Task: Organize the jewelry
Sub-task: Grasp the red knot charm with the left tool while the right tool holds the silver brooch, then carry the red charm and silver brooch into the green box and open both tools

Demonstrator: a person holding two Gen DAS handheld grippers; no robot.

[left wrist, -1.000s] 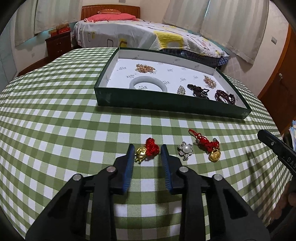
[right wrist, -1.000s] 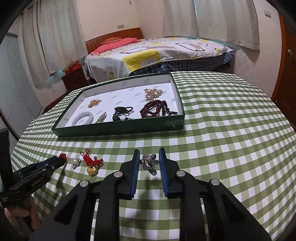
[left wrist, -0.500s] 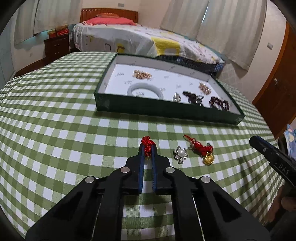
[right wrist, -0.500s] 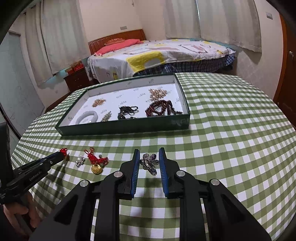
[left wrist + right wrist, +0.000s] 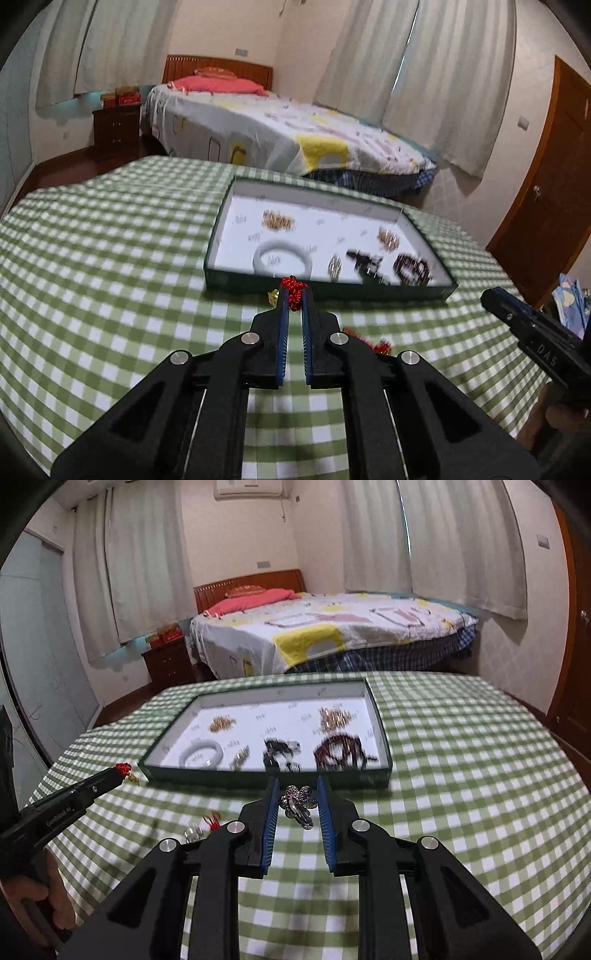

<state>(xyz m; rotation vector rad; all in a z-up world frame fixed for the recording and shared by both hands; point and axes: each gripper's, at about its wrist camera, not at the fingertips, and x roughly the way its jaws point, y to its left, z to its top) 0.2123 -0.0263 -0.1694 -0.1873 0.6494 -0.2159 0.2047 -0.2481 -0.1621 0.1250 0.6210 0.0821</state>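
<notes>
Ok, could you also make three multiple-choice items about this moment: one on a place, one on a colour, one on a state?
1. The white bangle lies:
A. on the tablecloth
B. in the green tray
C. on the bed

2. The knotted charm in the left gripper is:
A. red
B. blue
C. white

3. The left gripper is:
A. wide open
B. shut with nothing in it
C. shut on the knotted charm

Answers:
1 B, the ring rests on the tray's white lining.
2 A, the knot between the fingers is bright red.
3 C, the fingers pinch the knot, with only a narrow gap between them.
</notes>
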